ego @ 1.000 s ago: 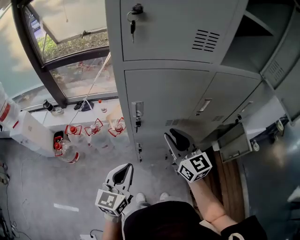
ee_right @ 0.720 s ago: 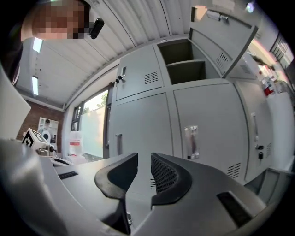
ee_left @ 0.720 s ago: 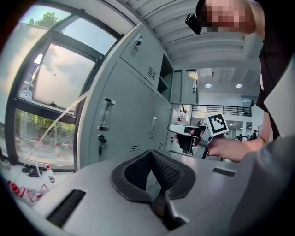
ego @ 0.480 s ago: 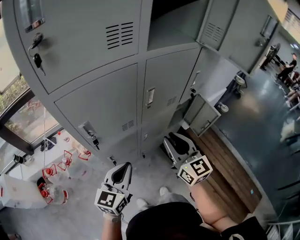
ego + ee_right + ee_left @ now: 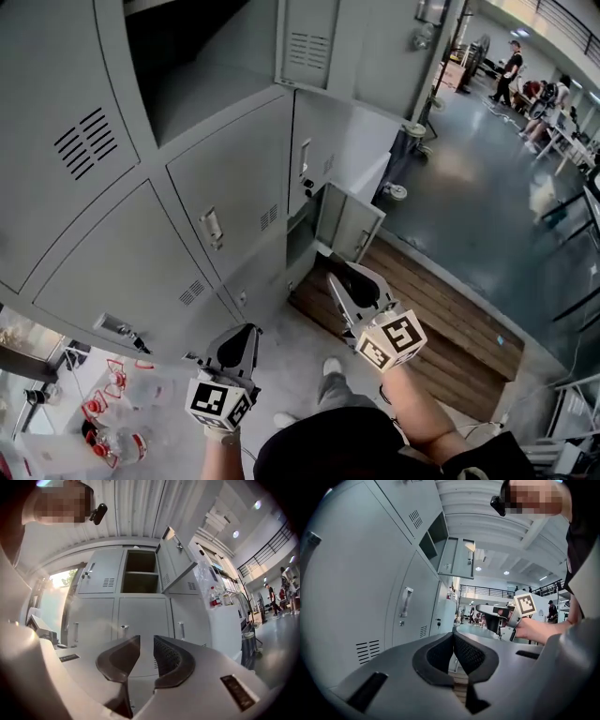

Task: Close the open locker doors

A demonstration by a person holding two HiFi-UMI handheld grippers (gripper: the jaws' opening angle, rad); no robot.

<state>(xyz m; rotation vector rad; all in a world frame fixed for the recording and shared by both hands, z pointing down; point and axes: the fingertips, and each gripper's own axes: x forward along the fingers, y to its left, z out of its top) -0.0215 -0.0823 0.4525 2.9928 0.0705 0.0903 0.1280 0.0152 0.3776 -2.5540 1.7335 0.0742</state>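
A bank of grey lockers fills the left of the head view. One upper compartment (image 5: 187,66) stands open, its door (image 5: 314,42) swung out to the right. Low down, a small door (image 5: 352,225) also hangs open above the floor. My left gripper (image 5: 246,330) is held low in front of the shut lockers; its pads meet with nothing between them (image 5: 453,634). Further right, my right gripper (image 5: 339,272) points toward the low open door. A narrow gap shows between its jaws (image 5: 146,639), and nothing is in it. The right gripper view shows the open upper compartment (image 5: 139,573) and its door (image 5: 173,566) well ahead.
A wooden platform (image 5: 422,291) lies on the floor by the low door. Dark polished floor (image 5: 487,206) stretches right, with people (image 5: 511,61) far off. Red-capped bottles (image 5: 112,412) stand at the lower left. A wheeled stand (image 5: 412,131) is beside the locker row's end.
The head view has swung right, from the window and shut lockers to the open upper compartment and low open door. Both grippers keep about the same place in the view.
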